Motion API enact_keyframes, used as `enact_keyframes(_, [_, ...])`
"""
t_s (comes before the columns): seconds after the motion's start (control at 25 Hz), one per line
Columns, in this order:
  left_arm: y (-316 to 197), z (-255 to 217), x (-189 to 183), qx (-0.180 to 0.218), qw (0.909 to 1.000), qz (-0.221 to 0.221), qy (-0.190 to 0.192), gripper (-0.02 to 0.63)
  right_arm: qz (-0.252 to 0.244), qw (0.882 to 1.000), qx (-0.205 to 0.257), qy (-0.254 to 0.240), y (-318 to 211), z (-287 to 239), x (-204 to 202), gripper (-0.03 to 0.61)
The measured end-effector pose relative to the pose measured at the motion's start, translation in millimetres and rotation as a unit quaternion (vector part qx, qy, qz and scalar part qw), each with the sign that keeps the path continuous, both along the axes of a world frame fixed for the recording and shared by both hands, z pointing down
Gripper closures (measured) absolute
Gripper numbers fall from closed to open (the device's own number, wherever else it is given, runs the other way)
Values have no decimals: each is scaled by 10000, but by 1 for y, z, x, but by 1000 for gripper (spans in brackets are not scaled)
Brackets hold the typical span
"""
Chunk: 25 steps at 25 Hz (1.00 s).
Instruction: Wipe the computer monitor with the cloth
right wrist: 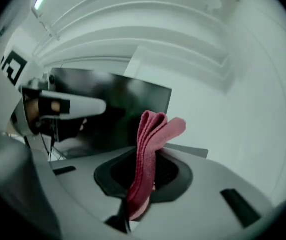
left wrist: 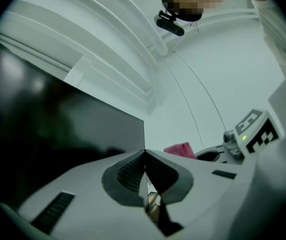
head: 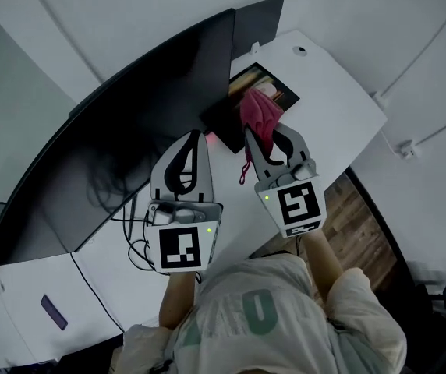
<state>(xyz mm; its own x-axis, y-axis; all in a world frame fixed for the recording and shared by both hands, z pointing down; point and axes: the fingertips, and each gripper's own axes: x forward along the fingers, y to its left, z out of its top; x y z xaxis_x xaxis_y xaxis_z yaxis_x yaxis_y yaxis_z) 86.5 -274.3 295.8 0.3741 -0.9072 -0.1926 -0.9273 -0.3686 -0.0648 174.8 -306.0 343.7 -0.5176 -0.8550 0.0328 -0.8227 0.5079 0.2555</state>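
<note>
cloth [right wrist: 150,149] – a red one, folded into a narrow band – is clamped between the jaws of the right tongs [right wrist: 145,170], with its doubled end standing free beyond the tips and a short tail hanging out behind them. held this way, it seems the free fold is meant to be the part that meets the glass, not the hard jaws. it sits just off the right end of the monitor [head: 129,139], in front of the screen and not touching it as far as i can tell, so wiping looks not yet begun.

the left tongs [left wrist: 144,156] are clenched with nothing between them, their tips meeting. they hang close before the lower right corner of the monitor, apparently spare for now.

in the head view both tongs point forward and up toward the monitor from the person's forearms, side by side and near each other, the right one a little further out past the monitor's right edge. the dark screen leans away over the white bench [head: 324,92] – a sweep leftward from that edge looks like the natural next move.
</note>
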Motion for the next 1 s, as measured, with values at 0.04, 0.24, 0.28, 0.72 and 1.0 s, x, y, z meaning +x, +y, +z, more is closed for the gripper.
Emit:
enact_keyframes(0.04, [6,-2,0,14,10000,-24,-29,600,22,9996,124,-244,13,-13,0,523])
enact_keyframes(0.24, [38,-10,12,96,9997,-59,-204,600,464,9941,599,-774,66,-46,15,523])
enact_keyframes(0.28, [44,-11,15,101,9997,-59,-210,600,537,9935,672,-751,73,-48,17,523])
enact_keyframes(0.72, [90,-24,24,215,9988,-134,-431,598,335,9921,692,-994,115,-56,14,523])
enact_keyframes(1.0, [103,-28,20,251,9992,-125,-281,598,329,9918,715,-1006,131,-60,11,523])
